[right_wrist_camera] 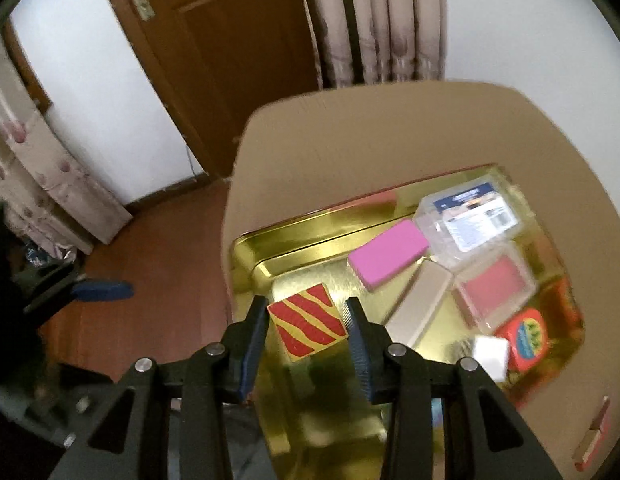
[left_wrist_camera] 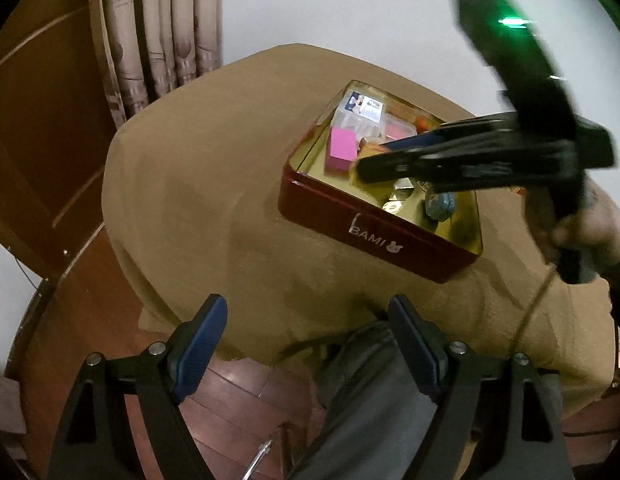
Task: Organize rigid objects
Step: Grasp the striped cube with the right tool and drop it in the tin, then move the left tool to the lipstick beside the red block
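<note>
A red tin (left_wrist_camera: 374, 236) marked BAMI, gold inside (right_wrist_camera: 310, 248), stands on a tan-covered table (left_wrist_camera: 197, 200). In it lie a pink block (right_wrist_camera: 386, 254), a labelled clear plastic box (right_wrist_camera: 474, 216), a beige block (right_wrist_camera: 420, 304), a clear case with a red insert (right_wrist_camera: 496, 286), an orange-red box (right_wrist_camera: 524, 338) and a small white cube (right_wrist_camera: 490, 356). My right gripper (right_wrist_camera: 306, 305) hangs over the tin's near corner, shut on a red-and-yellow striped block (right_wrist_camera: 307, 322). In the left wrist view the right gripper (left_wrist_camera: 374, 162) is blurred above the tin. My left gripper (left_wrist_camera: 307, 308) is open and empty, short of the table's near edge.
A small red and beige piece (right_wrist_camera: 592, 432) lies on the cloth right of the tin. A person's grey trouser leg (left_wrist_camera: 362, 400) is below the left gripper. Brown wooden floor (right_wrist_camera: 157, 264), a wooden door (right_wrist_camera: 229, 40) and curtains (left_wrist_camera: 161, 32) lie beyond the table's left edge.
</note>
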Motion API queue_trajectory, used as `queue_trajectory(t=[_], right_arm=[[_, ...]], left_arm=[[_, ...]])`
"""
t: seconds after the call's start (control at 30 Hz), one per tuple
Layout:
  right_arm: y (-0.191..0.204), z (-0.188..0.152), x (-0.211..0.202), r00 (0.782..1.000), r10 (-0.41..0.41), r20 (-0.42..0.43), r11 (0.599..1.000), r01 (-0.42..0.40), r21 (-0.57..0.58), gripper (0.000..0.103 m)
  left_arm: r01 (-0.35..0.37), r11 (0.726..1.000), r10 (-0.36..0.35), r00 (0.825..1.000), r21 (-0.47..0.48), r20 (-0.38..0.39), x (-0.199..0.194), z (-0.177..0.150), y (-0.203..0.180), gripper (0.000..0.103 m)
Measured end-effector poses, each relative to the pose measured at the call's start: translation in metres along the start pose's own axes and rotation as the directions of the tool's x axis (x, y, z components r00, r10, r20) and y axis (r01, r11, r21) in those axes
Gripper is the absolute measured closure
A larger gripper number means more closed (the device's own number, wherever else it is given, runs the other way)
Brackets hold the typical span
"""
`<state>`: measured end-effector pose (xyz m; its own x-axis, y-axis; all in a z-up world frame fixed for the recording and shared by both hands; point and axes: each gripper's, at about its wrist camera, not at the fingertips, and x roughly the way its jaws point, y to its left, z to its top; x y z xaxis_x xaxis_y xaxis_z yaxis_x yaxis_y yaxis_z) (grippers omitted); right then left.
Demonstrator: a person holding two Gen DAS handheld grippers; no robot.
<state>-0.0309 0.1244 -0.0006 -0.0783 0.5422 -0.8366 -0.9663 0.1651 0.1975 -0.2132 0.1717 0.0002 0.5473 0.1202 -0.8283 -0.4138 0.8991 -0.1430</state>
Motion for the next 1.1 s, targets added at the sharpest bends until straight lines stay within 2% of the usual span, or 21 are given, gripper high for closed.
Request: queue_trajectory(t=[0.17,0.27,0.37,0.43,0.47,0.5,0.57,0.6,0.67,0.7,0.8,0.9,0.97,1.03,1.1], right_arm=[[0.0,0.014,0.03,0.998,-0.03,-0.048,0.999,0.032,0.034,0.063],[-0.008,0.015,0.025,0.999,-0.006,-0.039,0.997,0.009,0.082,0.063],[-0.016,0.015,0.005,0.998,0.009,0.055,0.989,-0.017,0.15,0.063],[-0.026,0.004,-0.03,0.983,-0.035,0.181,0.979,-0.002,0.201,0.063],[-0.03,-0.004,-0.045,0.97,-0.074,0.233,0.973,0.02,0.23,0.063],[-0.039,-0.021,-0.071,0.944,-0.161,0.288,0.958,0.078,0.277,0.062],[-0.053,-0.054,-0.096,0.896,-0.315,0.313,0.916,0.201,0.347,0.051],[-0.064,-0.085,-0.112,0.85,-0.435,0.296,0.865,0.303,0.4,0.049],[-0.083,-0.131,-0.125,0.797,-0.556,0.234,0.783,0.409,0.469,0.049],[-0.102,-0.167,-0.132,0.78,-0.604,0.162,0.729,0.458,0.509,0.049],[-0.139,-0.245,-0.144,0.741,-0.672,0.0,0.608,0.551,0.573,0.049],[-0.163,-0.301,-0.16,0.752,-0.657,-0.057,0.548,0.528,0.649,0.049],[-0.171,-0.321,-0.169,0.756,-0.653,-0.047,0.537,0.505,0.676,0.049],[-0.174,-0.333,-0.174,0.715,-0.697,-0.062,0.502,0.548,0.67,0.049],[-0.178,-0.343,-0.176,0.658,-0.747,-0.095,0.458,0.613,0.644,0.049]], left_arm=[[-0.007,1.0,0.006,0.999,0.022,0.041,-0.005,-0.002,0.001,0.023],[0.002,0.999,-0.003,1.0,0.036,0.03,-0.003,-0.005,-0.001,0.023],[-0.008,0.999,0.007,1.0,0.05,0.023,-0.002,-0.007,-0.004,0.023],[0.012,0.998,-0.014,1.0,0.061,0.027,-0.005,-0.007,-0.008,0.023],[0.028,0.997,-0.03,0.999,0.068,0.031,-0.007,-0.007,-0.01,0.023],[0.043,0.996,-0.046,0.998,0.079,0.034,-0.009,-0.007,-0.013,0.023],[0.084,0.989,-0.089,0.995,0.12,0.036,-0.015,-0.006,-0.026,0.023],[0.104,0.984,-0.11,0.993,0.143,0.034,-0.017,-0.004,-0.034,0.023],[0.135,0.974,-0.144,0.989,0.184,0.033,-0.021,0.001,-0.054,0.022],[0.151,0.966,-0.16,0.987,0.208,0.027,-0.022,0.005,-0.066,0.021],[0.205,0.949,-0.21,0.978,0.24,-0.006,-0.016,0.02,-0.101,0.02],[0.235,0.935,-0.239,0.971,0.265,-0.018,-0.008,0.041,-0.142,0.02],[0.23,0.923,-0.242,0.97,0.308,0.0,-0.002,0.06,-0.174,0.02],[0.213,0.92,-0.229,0.973,0.329,0.008,0.009,0.079,-0.203,0.02],[0.234,0.917,-0.241,0.97,0.323,-0.019,0.028,0.103,-0.23,0.019]])
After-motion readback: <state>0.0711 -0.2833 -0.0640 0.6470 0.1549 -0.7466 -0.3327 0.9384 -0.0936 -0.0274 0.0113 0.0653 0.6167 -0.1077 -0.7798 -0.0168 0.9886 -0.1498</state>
